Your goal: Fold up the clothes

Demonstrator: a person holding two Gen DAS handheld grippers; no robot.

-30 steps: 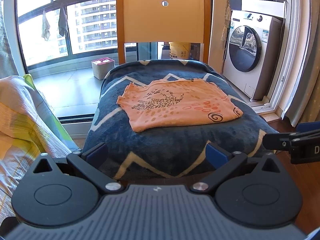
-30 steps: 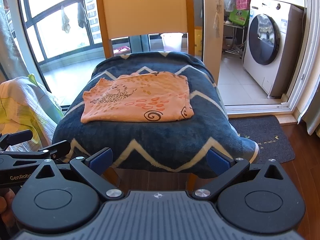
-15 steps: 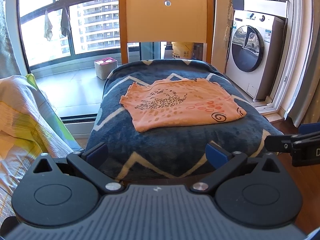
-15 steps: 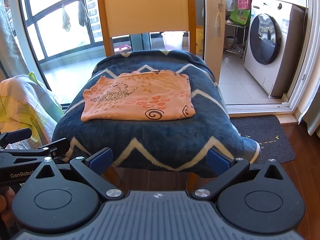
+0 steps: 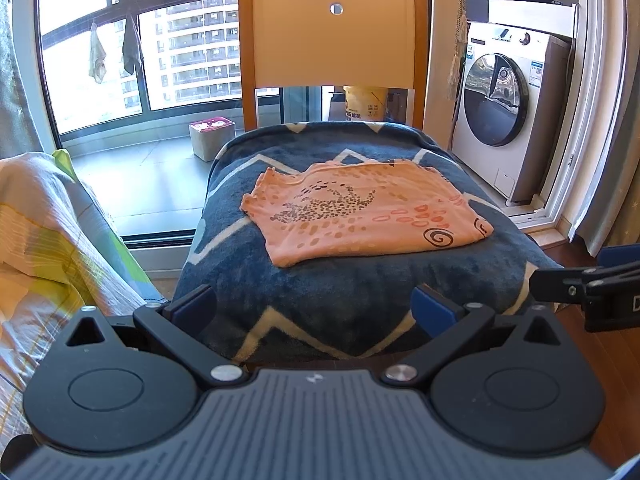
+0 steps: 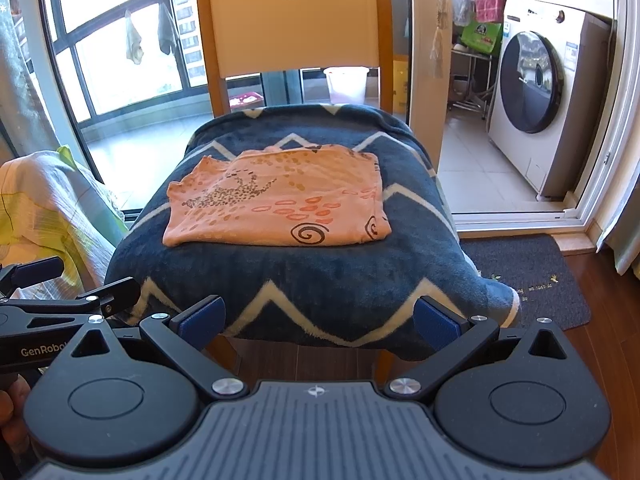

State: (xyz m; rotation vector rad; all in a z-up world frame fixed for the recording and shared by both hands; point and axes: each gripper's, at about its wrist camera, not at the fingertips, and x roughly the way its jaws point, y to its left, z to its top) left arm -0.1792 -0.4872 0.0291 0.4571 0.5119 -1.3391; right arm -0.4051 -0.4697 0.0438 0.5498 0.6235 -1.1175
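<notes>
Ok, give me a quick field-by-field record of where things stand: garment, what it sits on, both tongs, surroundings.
garment: orange patterned cloth garment, folded to a rough rectangle, lying flat
surface: dark blue zigzag fleece blanket draped over the seat of a wooden chair
left tongs: open, empty, short of the blanket's near edge
right tongs: open, empty, short of the blanket's near edge
contact: neither tongs touches the garment
surroundings: white front-loading washing machine to the right; striped yellow-green bedding to the left
</notes>
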